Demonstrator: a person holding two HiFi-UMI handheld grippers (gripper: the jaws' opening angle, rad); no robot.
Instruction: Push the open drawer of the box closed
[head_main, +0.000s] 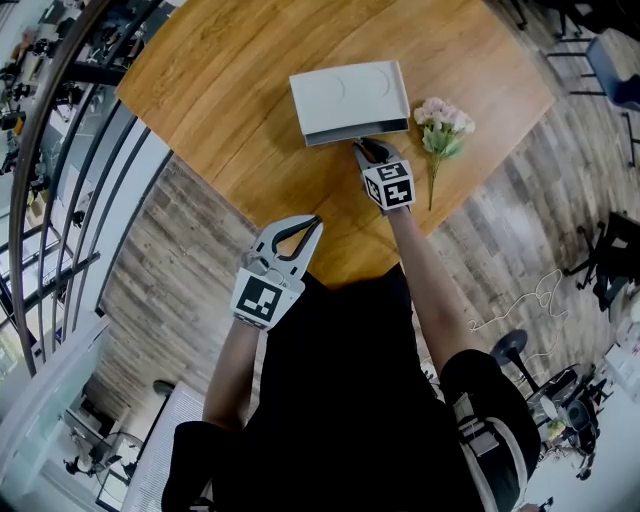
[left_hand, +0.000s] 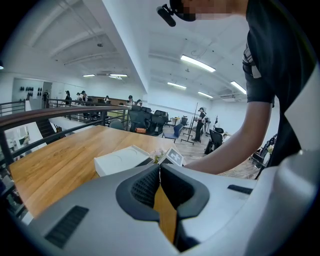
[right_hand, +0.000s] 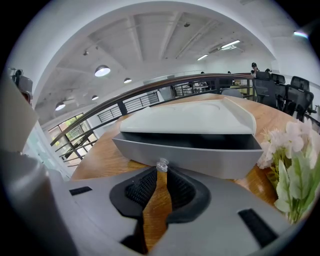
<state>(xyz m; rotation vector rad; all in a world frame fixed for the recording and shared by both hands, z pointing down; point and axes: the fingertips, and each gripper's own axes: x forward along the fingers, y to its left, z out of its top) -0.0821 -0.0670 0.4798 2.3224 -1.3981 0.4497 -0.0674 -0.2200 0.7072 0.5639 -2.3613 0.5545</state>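
A white box (head_main: 350, 92) lies on the round wooden table (head_main: 220, 90). Its grey drawer (right_hand: 190, 154) stands pulled out a little toward me, with a dark gap under the lid. A small clear knob (right_hand: 161, 165) sticks out of the drawer front. My right gripper (head_main: 362, 149) is at that front, its jaws closed on the knob. My left gripper (head_main: 314, 223) hangs back over the table's near edge, close to my body, jaws together and empty. In the left gripper view the box (left_hand: 120, 159) lies ahead, beyond the shut left gripper (left_hand: 160, 169).
A bunch of pale pink flowers (head_main: 443, 122) lies on the table just right of the box, also close at the right in the right gripper view as flowers (right_hand: 295, 155). A dark railing (head_main: 60, 150) curves along the left. Wood-plank floor surrounds the table.
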